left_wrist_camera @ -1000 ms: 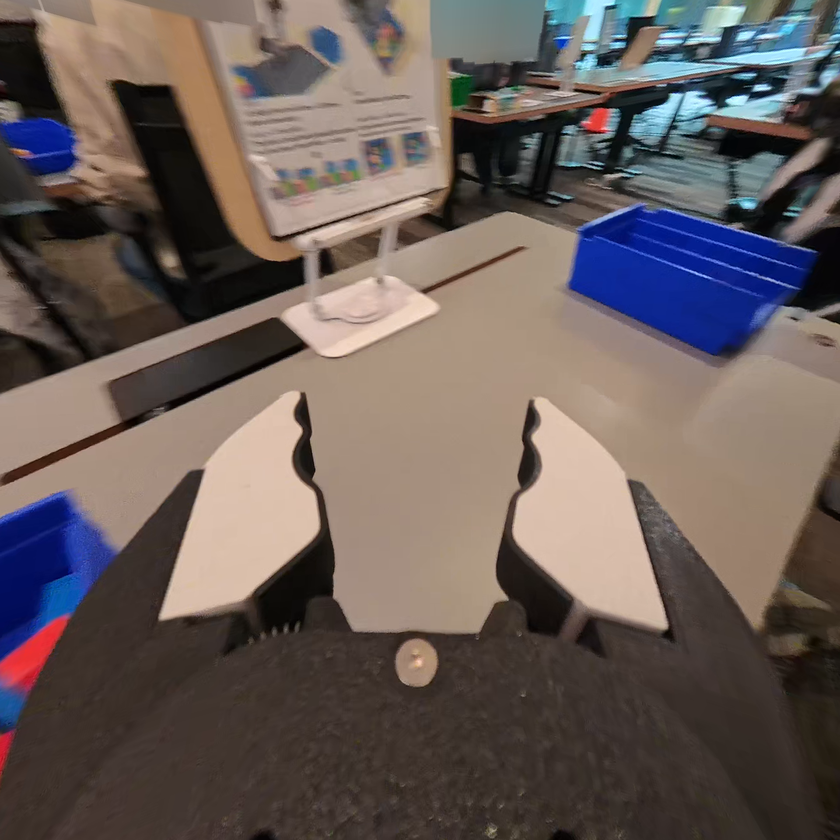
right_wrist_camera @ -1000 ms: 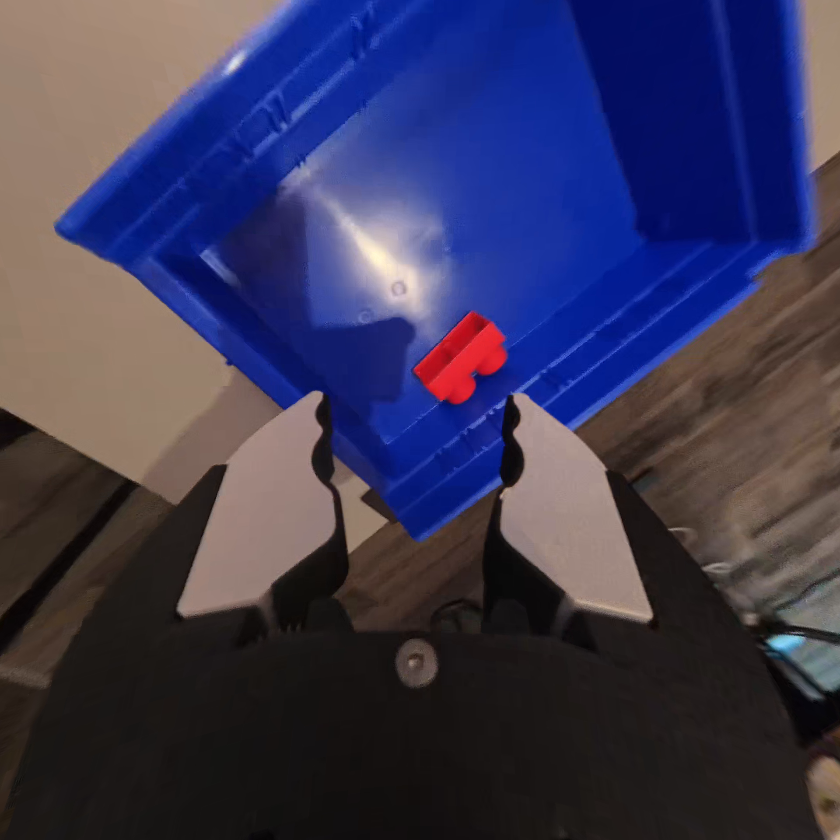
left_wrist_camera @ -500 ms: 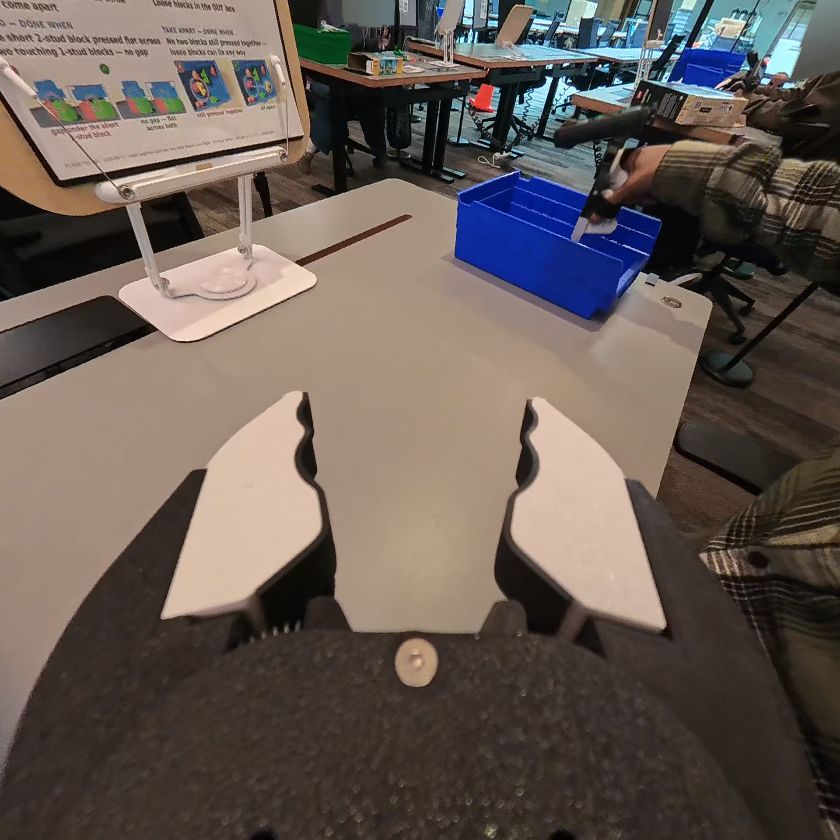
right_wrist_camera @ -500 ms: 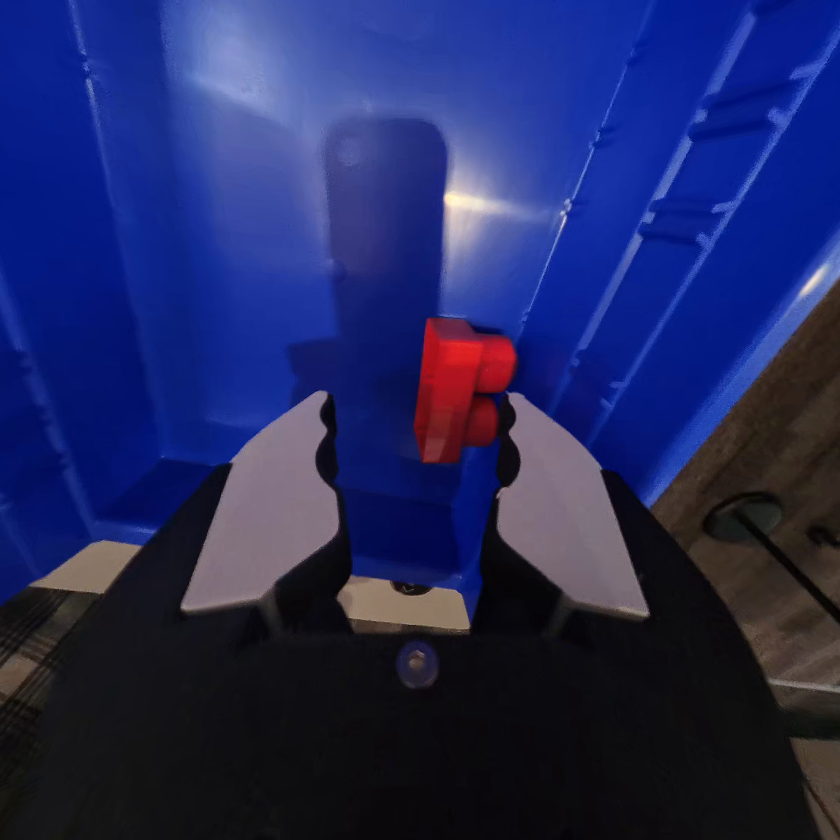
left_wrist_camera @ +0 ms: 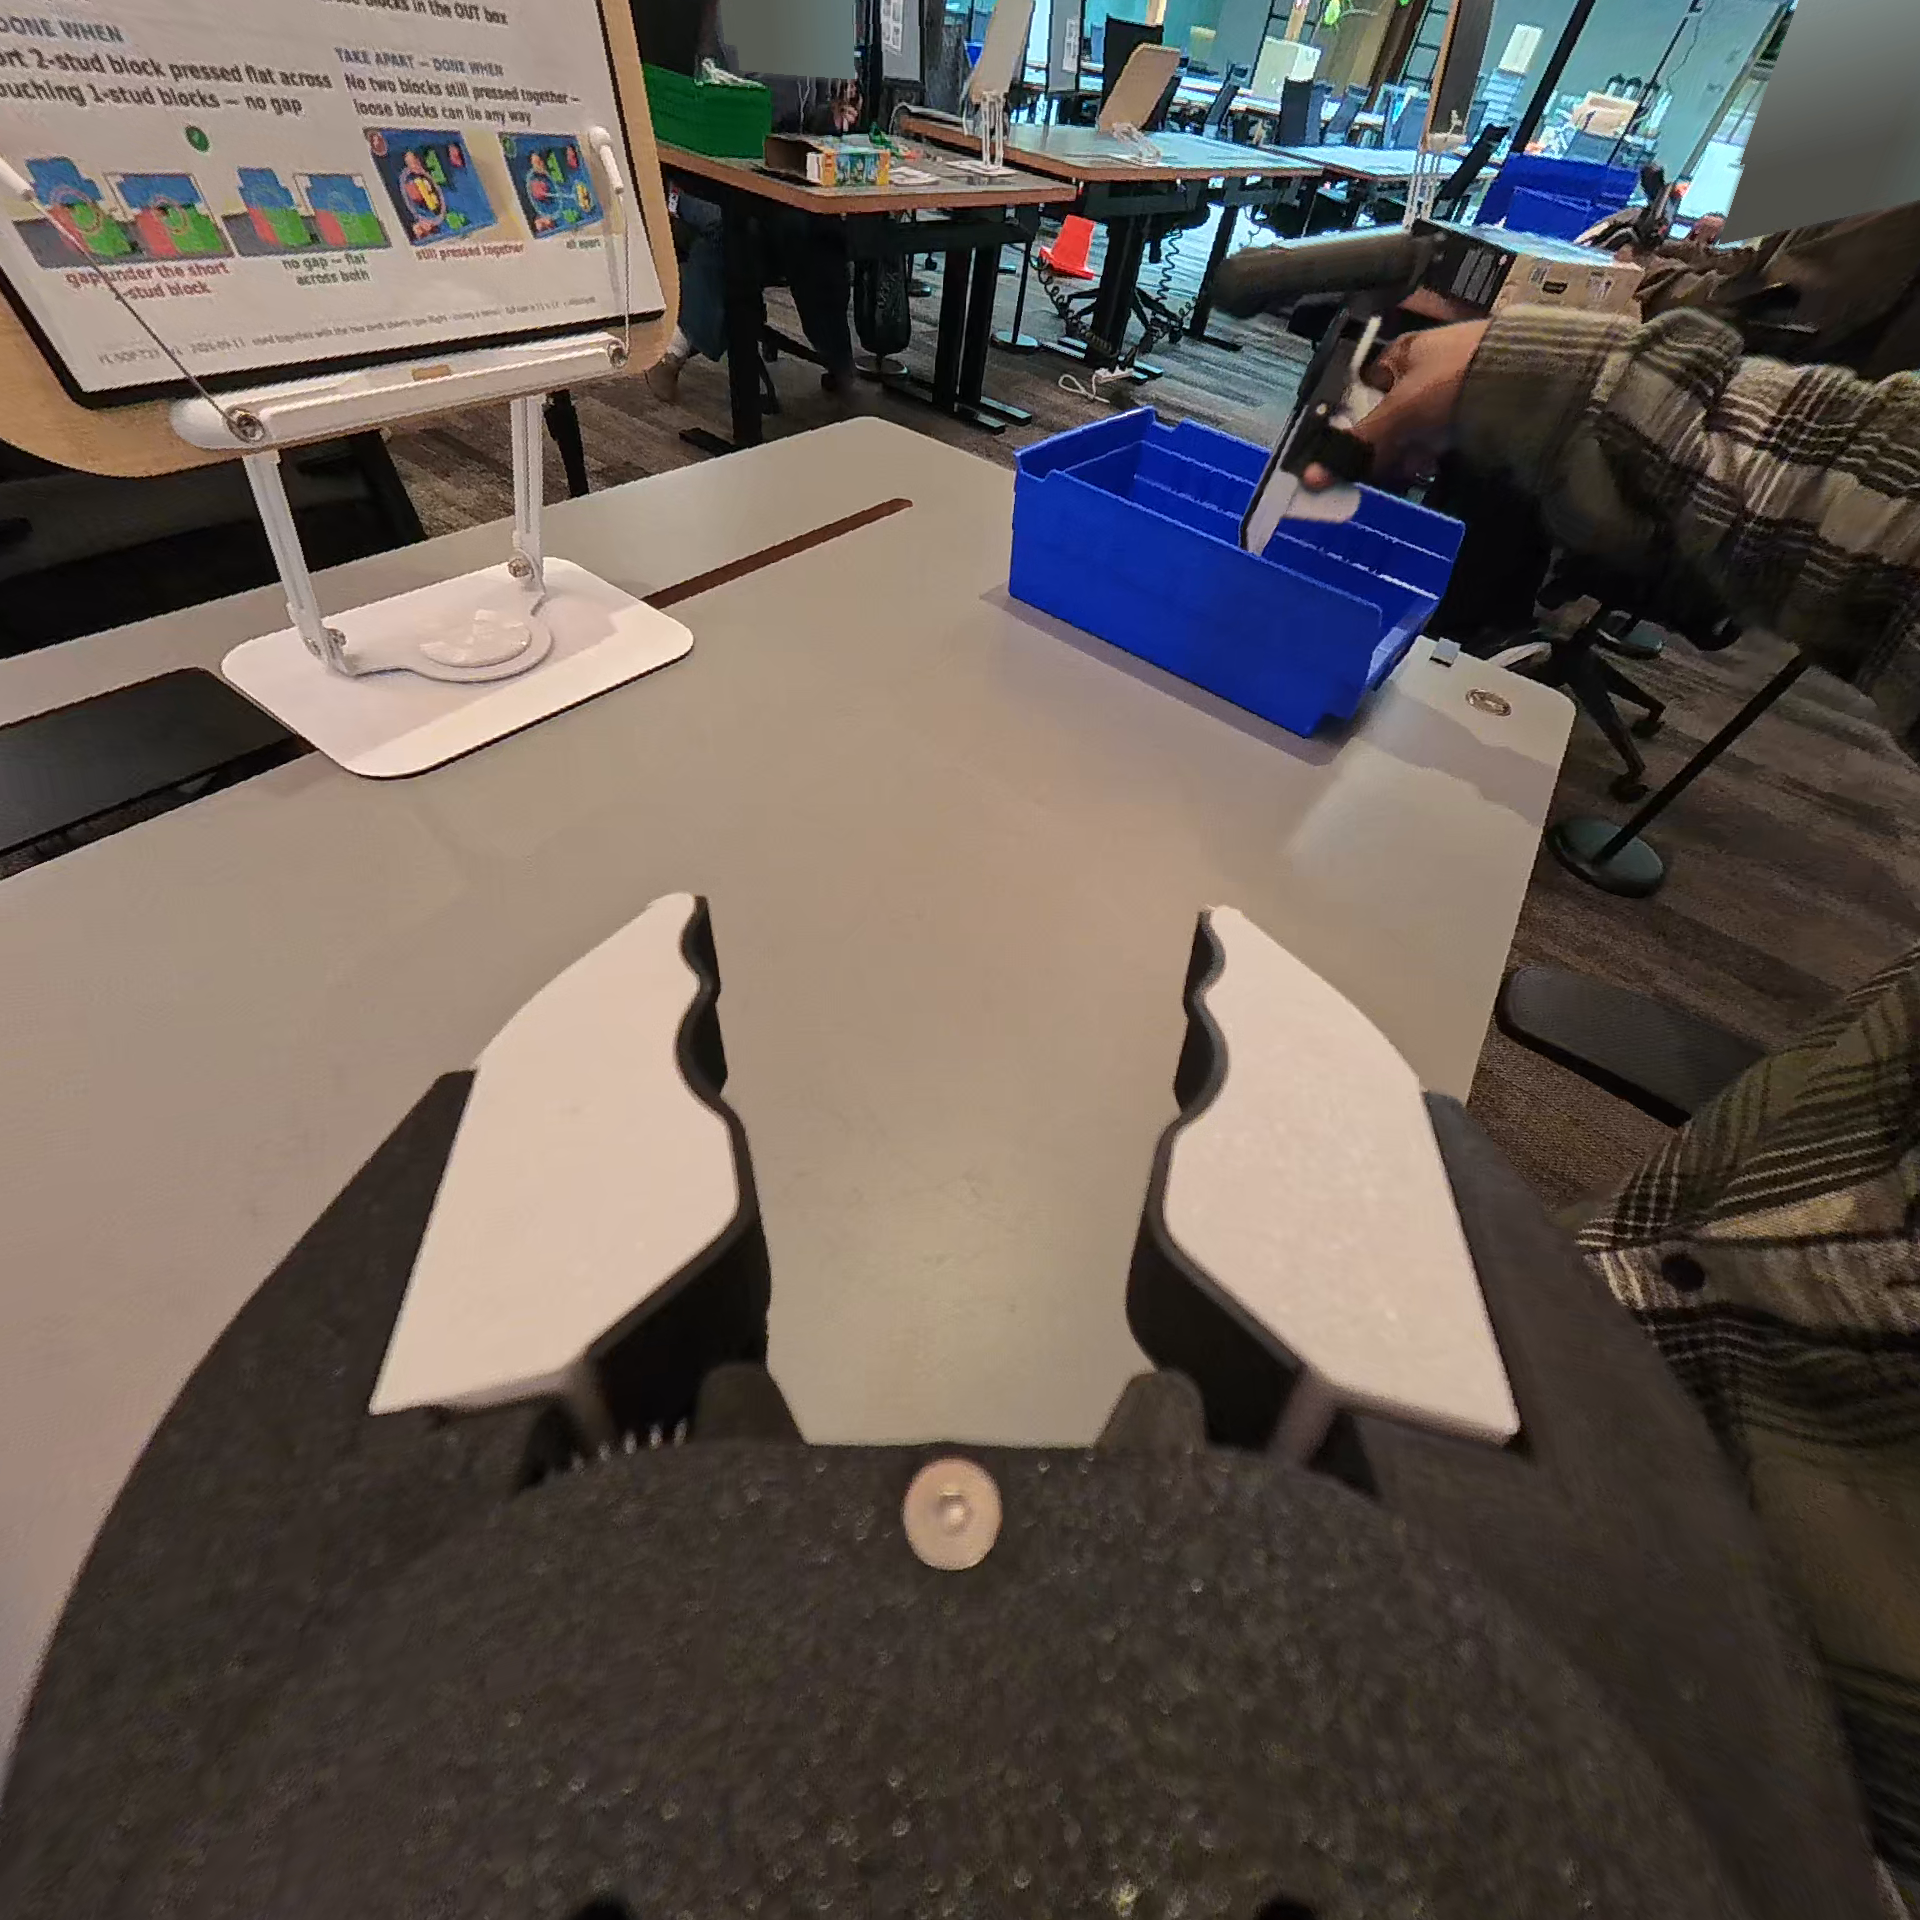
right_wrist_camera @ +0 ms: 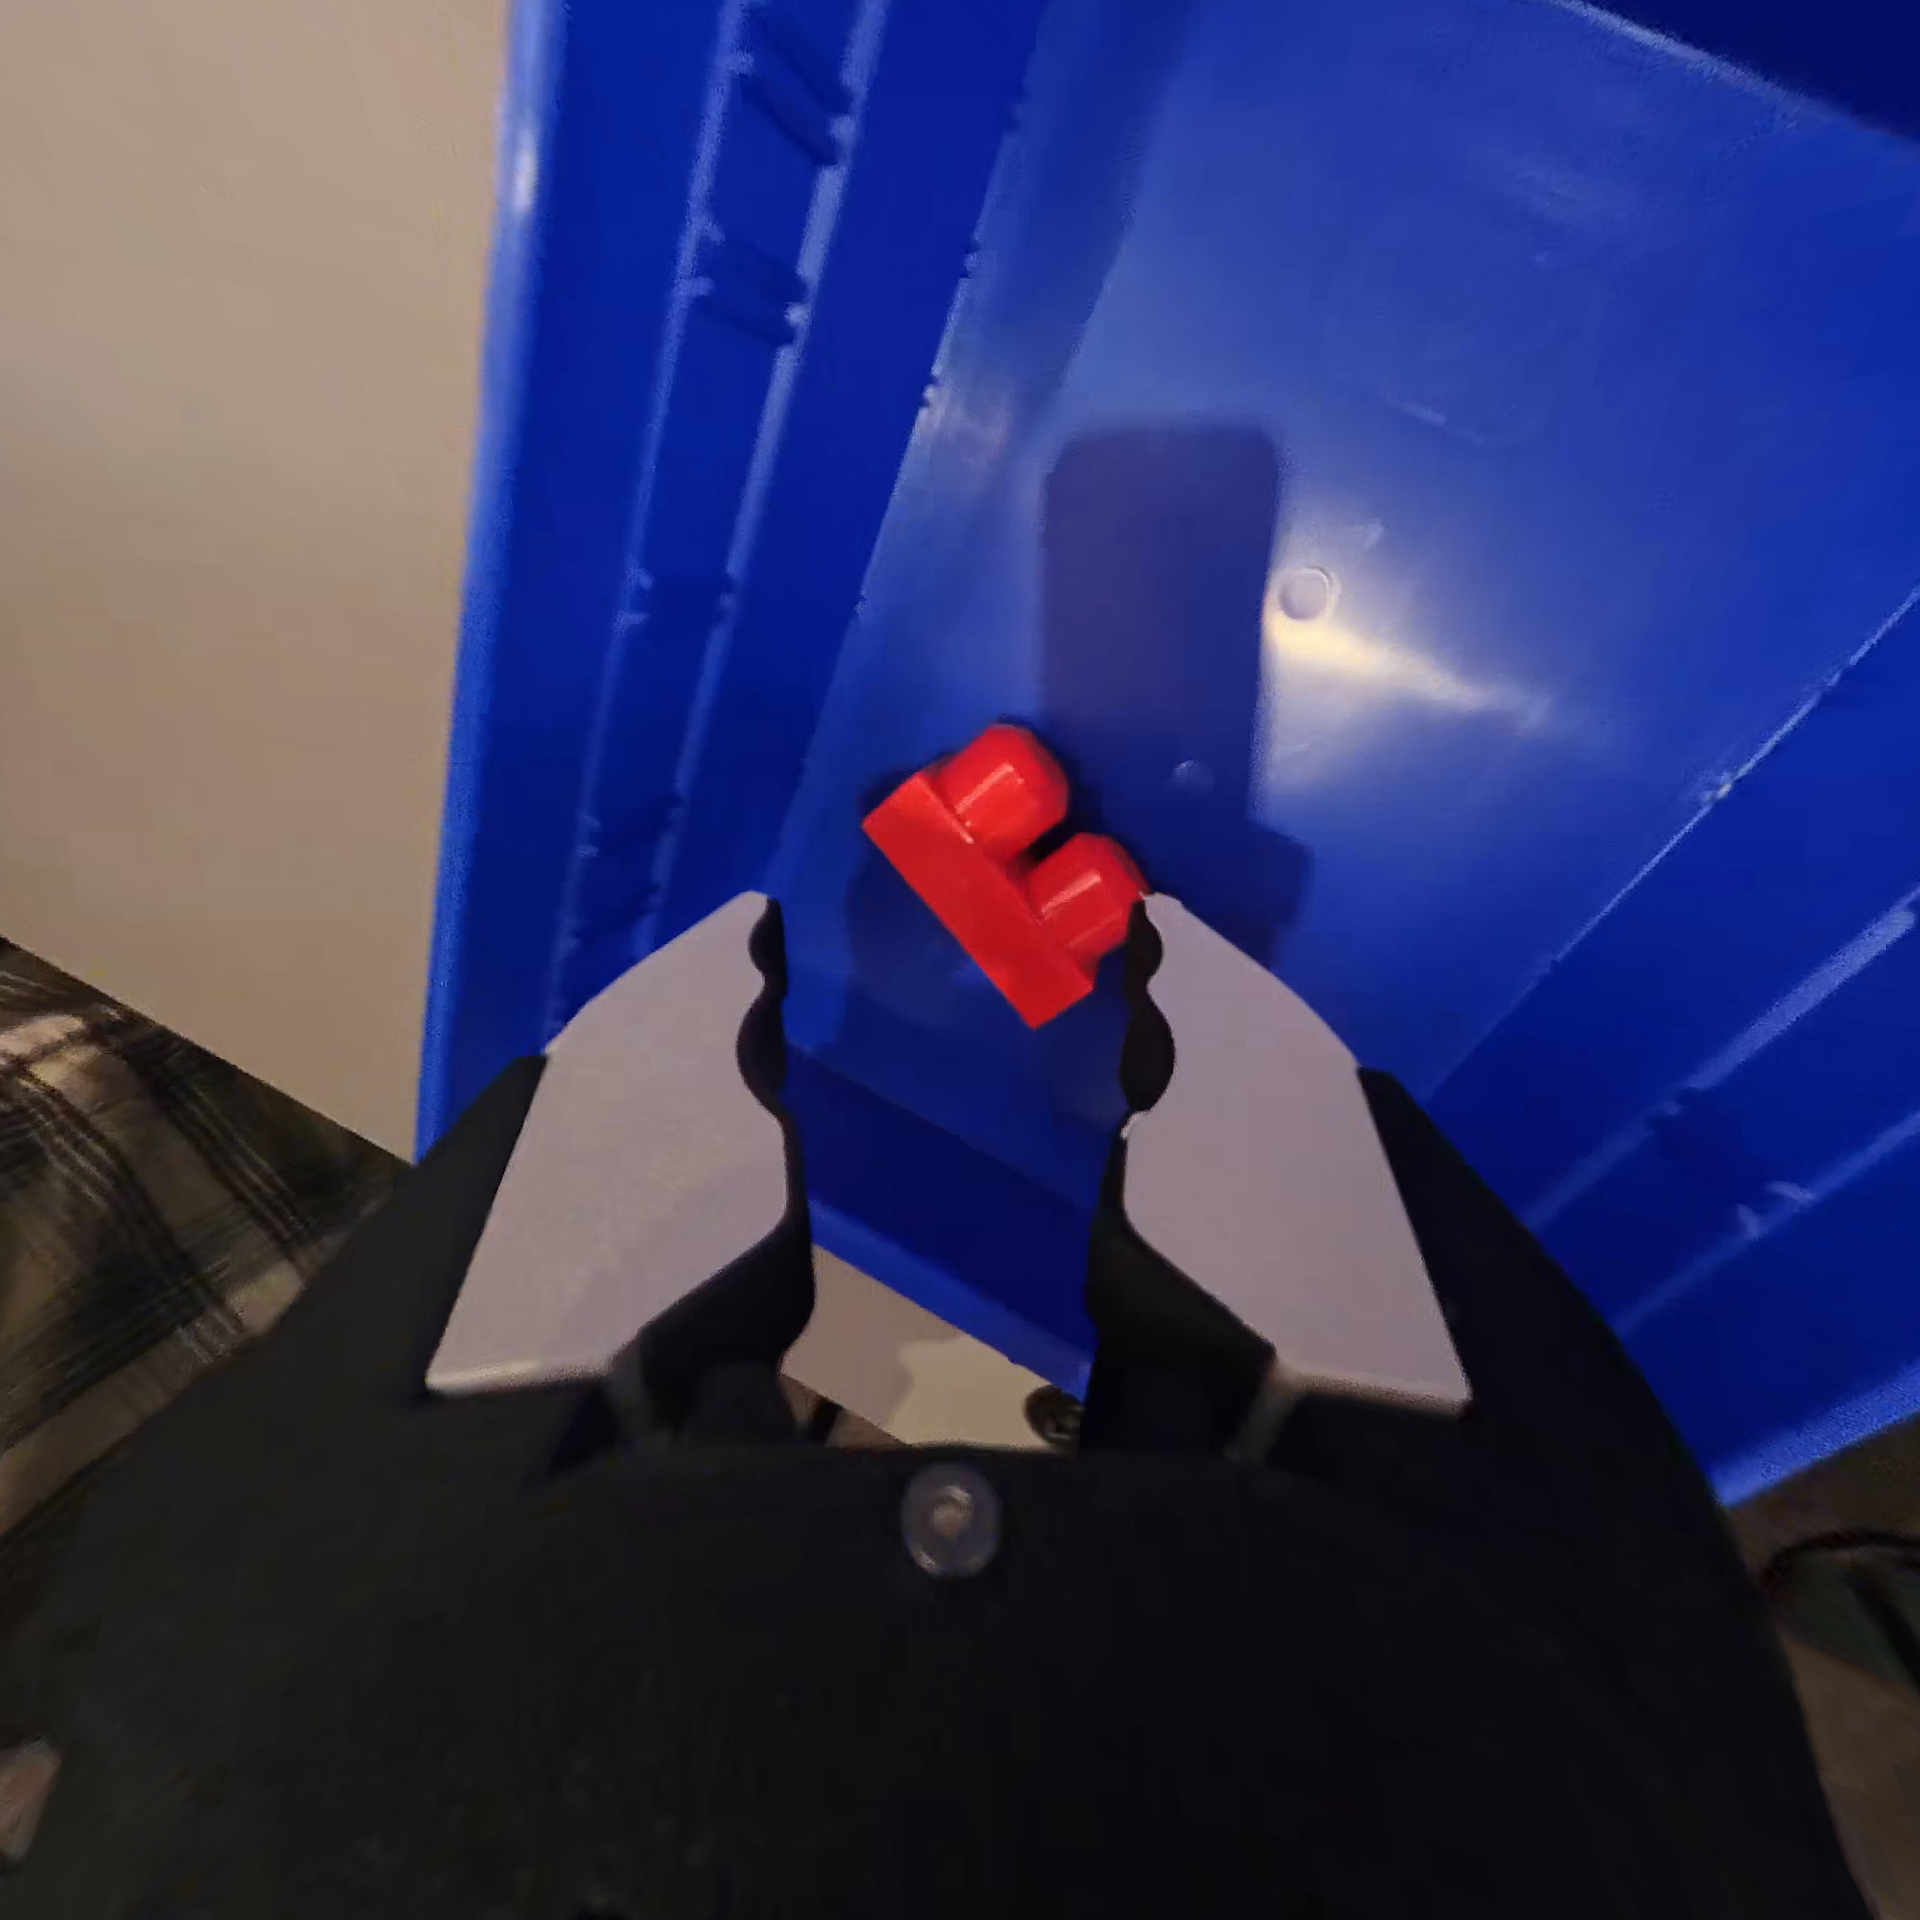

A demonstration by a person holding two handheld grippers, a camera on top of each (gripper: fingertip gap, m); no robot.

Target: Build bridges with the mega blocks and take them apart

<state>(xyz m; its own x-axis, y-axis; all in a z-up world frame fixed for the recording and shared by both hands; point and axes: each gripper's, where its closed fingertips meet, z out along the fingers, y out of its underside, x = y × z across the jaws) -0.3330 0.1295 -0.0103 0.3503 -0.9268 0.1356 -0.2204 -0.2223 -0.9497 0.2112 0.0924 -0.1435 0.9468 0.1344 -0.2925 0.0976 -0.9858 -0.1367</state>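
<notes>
A red two-stud block (right_wrist_camera: 1003, 873) lies on its side on the floor of a blue bin (right_wrist_camera: 1507, 436). My right gripper (right_wrist_camera: 951, 904) is open, reaching down into the bin, with the block just beyond its fingertips, close to the right one. In the left wrist view the same blue bin (left_wrist_camera: 1174, 582) stands at the table's far right corner, with the right gripper (left_wrist_camera: 1273, 514) dipping into it. My left gripper (left_wrist_camera: 951, 914) is open and empty over the grey table (left_wrist_camera: 883, 810).
A white stand (left_wrist_camera: 457, 665) holding an instruction sheet sits at the table's far left. A person's plaid sleeve (left_wrist_camera: 1683, 447) comes in from the right. The table's right edge lies near the bin. Desks and chairs stand beyond.
The right gripper has turned over the bin, so the red block now lies just ahead of its fingertips. The left gripper stopped swinging right and holds steady.
</notes>
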